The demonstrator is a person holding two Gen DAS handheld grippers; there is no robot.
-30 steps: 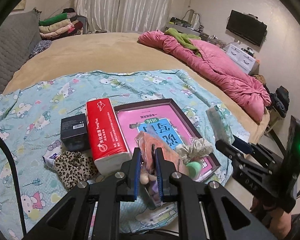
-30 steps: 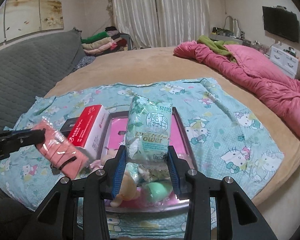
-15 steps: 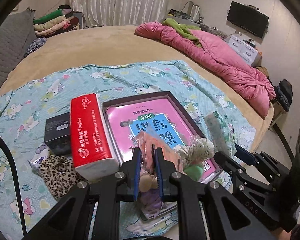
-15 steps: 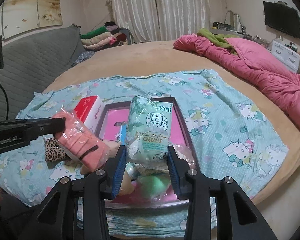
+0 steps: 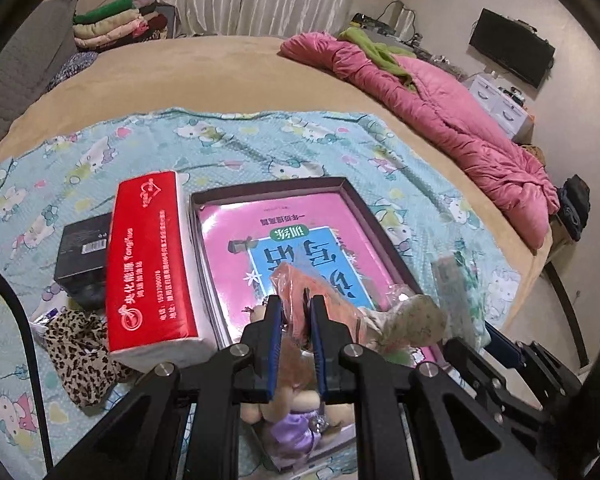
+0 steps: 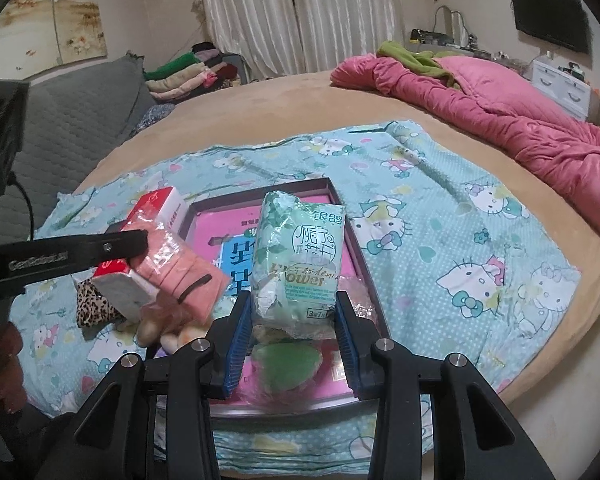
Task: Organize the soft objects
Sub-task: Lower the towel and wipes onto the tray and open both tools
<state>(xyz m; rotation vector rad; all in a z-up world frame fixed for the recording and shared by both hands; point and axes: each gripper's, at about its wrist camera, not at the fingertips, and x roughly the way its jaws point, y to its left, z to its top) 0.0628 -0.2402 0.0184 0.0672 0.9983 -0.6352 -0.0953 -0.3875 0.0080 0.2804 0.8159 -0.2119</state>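
My left gripper (image 5: 296,308) is shut on a pink item in a clear bag (image 5: 300,284), held above the near end of the dark tray (image 5: 352,196); the bag also shows in the right wrist view (image 6: 180,276). My right gripper (image 6: 294,320) is shut on a green tissue pack (image 6: 298,256), upright above the same tray (image 6: 360,264). In the tray lie a pink book (image 5: 268,240), a small doll in purple (image 5: 296,416), a green soft thing (image 6: 290,364) and a floral scrunchie (image 5: 416,320).
A red tissue pack (image 5: 150,260) lies left of the tray, with a black box (image 5: 84,248) and a leopard-print cloth (image 5: 80,356) further left. All rest on a Hello Kitty blanket (image 6: 480,240) on a round bed. A pink quilt (image 5: 440,104) lies far right.
Both grippers have moved forward and a little up over the tray with their loads still held. The left one's bag now sits nearer the green tissue pack.
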